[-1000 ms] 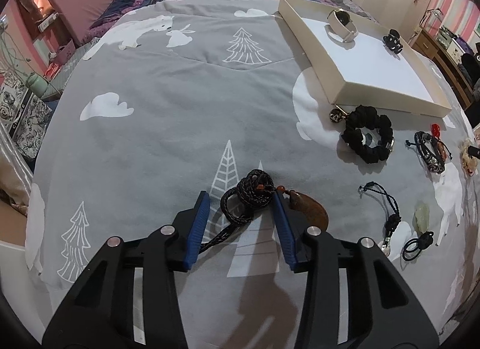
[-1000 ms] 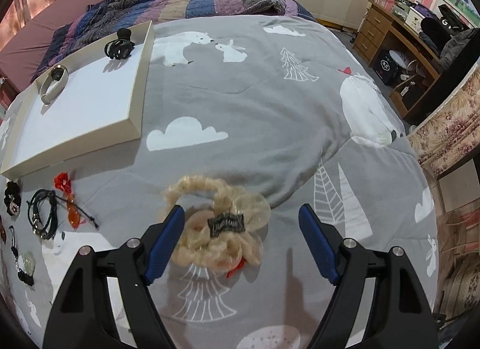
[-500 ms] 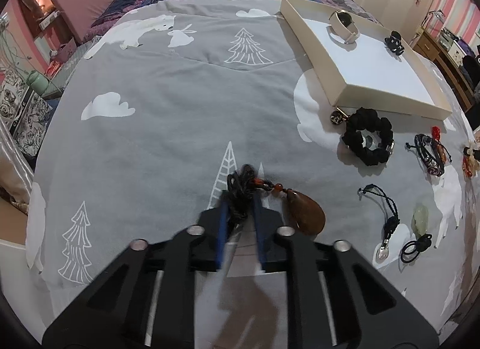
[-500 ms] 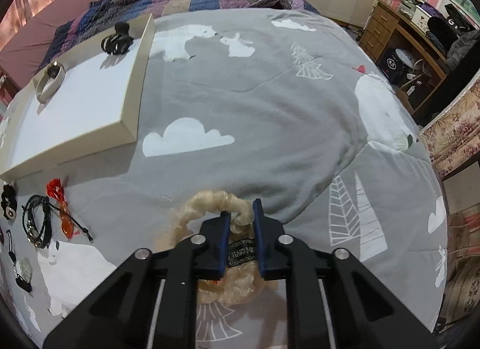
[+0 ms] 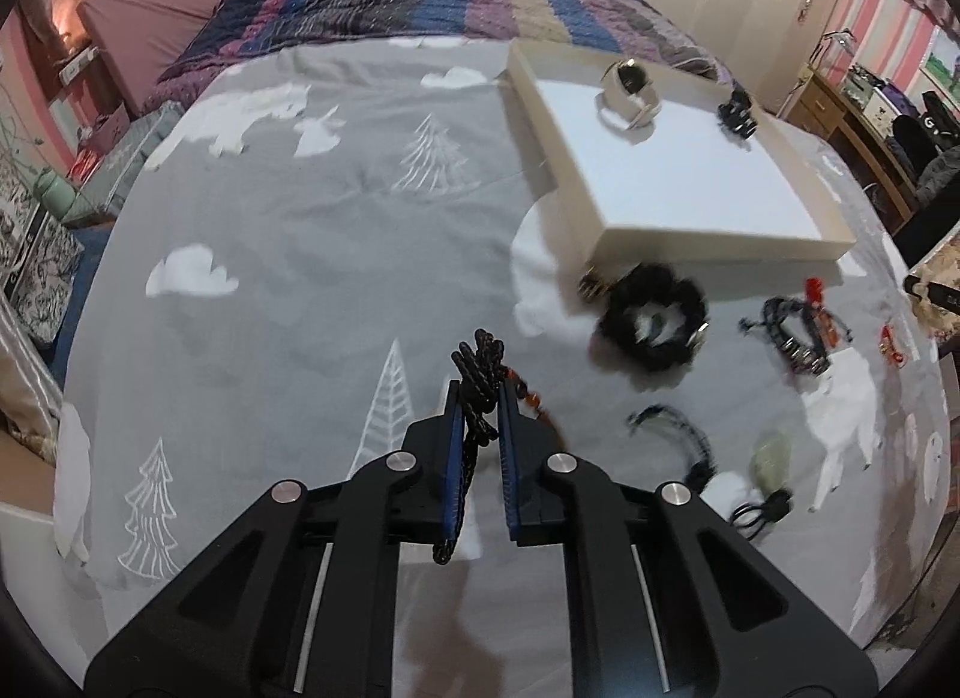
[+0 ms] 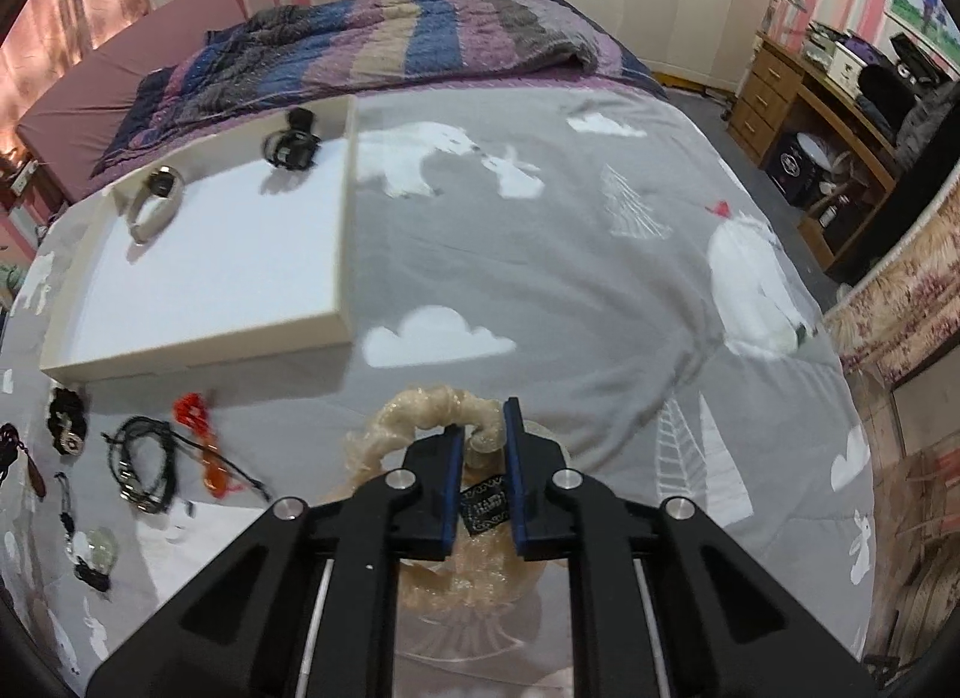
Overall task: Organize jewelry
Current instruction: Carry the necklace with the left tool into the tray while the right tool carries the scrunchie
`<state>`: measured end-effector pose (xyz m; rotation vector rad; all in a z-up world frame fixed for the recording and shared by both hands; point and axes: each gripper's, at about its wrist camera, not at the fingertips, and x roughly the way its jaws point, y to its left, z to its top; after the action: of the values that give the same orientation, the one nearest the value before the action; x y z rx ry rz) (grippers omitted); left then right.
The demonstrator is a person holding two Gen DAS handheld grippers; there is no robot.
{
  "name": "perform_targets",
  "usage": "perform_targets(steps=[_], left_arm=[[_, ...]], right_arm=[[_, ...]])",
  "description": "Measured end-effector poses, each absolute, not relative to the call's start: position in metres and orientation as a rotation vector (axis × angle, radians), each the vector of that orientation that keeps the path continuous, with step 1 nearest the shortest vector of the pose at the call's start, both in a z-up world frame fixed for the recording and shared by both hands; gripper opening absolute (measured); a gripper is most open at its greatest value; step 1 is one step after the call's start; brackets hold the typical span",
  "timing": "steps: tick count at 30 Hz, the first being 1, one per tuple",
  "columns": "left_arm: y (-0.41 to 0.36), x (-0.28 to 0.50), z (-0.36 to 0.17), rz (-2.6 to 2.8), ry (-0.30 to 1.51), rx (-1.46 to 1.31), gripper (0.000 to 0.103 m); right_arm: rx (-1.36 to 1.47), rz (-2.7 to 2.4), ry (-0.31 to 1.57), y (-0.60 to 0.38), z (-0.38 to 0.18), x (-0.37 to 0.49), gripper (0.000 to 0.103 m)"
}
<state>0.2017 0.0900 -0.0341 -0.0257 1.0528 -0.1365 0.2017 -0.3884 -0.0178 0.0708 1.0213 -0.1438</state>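
My left gripper [image 5: 478,392] is shut on the black cord of a pendant necklace [image 5: 478,365], lifted above the grey bedspread; its red beads [image 5: 531,398] trail to the right and the pendant is hidden. My right gripper [image 6: 483,416] is shut on a cream scrunchie [image 6: 420,407] with a black label, also lifted. The white tray [image 5: 714,233] lies at the far right in the left wrist view and at the far left in the right wrist view [image 6: 198,347]. It holds a white watch [image 5: 627,92] and a black clip [image 5: 737,113].
On the bedspread near the tray lie a black scrunchie [image 5: 654,323], a black bead bracelet [image 5: 795,332], a black cord charm [image 5: 690,440], a pale green pendant [image 5: 768,458] and a red-orange piece [image 6: 201,428]. A striped quilt [image 6: 390,50] lies behind. A wooden desk [image 6: 798,92] stands right.
Both grippers have closed, the left on the necklace cord and the right on the cream scrunchie, and both have lifted their items off the bedspread.
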Motion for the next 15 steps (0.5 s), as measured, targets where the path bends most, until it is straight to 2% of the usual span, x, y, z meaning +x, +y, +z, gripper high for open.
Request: perform_targets(steps=[9,15], left_arm=[[0.054,0.228,0.012,-0.197,0.978,0.025,0.009],[0.034,0.274,0.035,-0.232,0.975,-0.004,0.009]], right_arm=[[0.034,-0.069,0.968,-0.349,0.016,0.239,0.013],[0.008,-0.020,0.961,-0.319,0.028,0.282,0.013]])
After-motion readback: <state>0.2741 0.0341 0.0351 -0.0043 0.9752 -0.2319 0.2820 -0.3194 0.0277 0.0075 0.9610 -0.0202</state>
